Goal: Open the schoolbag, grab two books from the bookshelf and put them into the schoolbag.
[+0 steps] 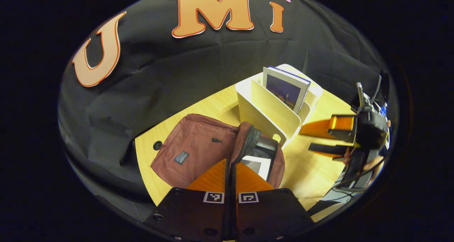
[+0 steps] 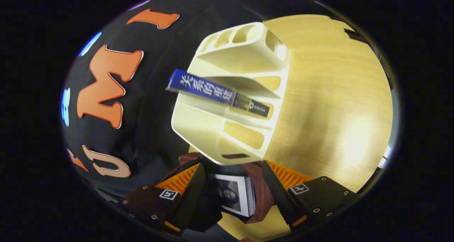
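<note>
Worktop: light wood, carries everything. Schoolbag, maroon, lies flat near the front edge, zip open, mouth turned toward the cream bookshelf just beside it. First book sits partly inside the bag's mouth, pale cover showing. Second book, blue spine, stands upright in a middle slot of the bookshelf.

Left gripper: jaws clenched together, apparently pinching the edge of the bag's opening; exact contact hard to confirm. Right gripper: jaws released, spread wide, holding nothing, pointing toward the shelf.

Judged step: one book stowed, second pending. Next move calls for the right gripper to reach the blue spine, close on it, lift it clear of the slot
</note>
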The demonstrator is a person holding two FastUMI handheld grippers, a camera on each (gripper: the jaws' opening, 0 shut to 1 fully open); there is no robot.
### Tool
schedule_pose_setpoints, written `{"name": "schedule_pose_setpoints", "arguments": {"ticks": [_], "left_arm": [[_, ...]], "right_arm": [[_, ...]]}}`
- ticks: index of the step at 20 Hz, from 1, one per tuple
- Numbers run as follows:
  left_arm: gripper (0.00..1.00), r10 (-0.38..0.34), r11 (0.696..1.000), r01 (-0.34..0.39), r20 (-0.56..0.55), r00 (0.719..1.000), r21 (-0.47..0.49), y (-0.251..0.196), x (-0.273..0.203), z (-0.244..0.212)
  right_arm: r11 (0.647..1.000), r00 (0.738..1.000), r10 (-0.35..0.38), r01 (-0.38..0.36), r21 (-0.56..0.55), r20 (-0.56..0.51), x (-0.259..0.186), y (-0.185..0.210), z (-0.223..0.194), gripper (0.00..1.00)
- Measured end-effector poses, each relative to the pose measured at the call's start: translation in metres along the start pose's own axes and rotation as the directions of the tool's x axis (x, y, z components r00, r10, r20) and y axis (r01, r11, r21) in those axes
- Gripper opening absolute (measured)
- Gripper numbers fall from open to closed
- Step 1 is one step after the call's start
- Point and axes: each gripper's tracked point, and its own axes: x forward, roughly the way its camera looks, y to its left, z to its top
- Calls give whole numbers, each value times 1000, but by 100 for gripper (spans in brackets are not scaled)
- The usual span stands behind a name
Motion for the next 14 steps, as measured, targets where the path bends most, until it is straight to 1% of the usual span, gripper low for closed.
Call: {"name": "schedule_pose_setpoints", "arguments": {"ticks": [2, 5, 7, 8, 10, 11, 12, 14], "left_arm": [[1, 12, 1000, -12, 3, 1000, 20, 0, 1, -1], [1, 15, 1000, -16, 12, 1000, 23, -4, 0, 0], [1, 12, 1000, -12, 15, 1000, 6, -7, 0, 0], [1, 9, 1000, -9, 16, 1000, -6, -8, 1, 0], [0, 5, 1000, -5, 13, 1000, -19, -12, 2, -4], [0, 5, 1000, -4, 11, 1000, -25, -15, 2, -6], [1, 6, 1000, -5, 11, 1000, -29, -16, 3, -5], [1, 7, 999, -7, 14, 1000, -39, -19, 3, -5]], "right_arm": [[997, 998, 20, -14, -79, 67, -19, 9, 30, 97], [984, 982, 52, -20, -177, 183, -44, 33, 81, 97], [965, 973, 49, 12, -262, 225, -54, 47, 107, 97], [948, 968, 48, 33, -318, 245, -59, 56, 118, 97], [899, 965, 26, 93, -429, 263, -61, 74, 137, 97], [860, 967, 10, 122, -496, 256, -59, 83, 141, 97], [814, 969, -18, 157, -559, 246, -54, 90, 144, 97], [712, 976, -67, 194, -675, 209, -43, 109, 140, 97]]}}
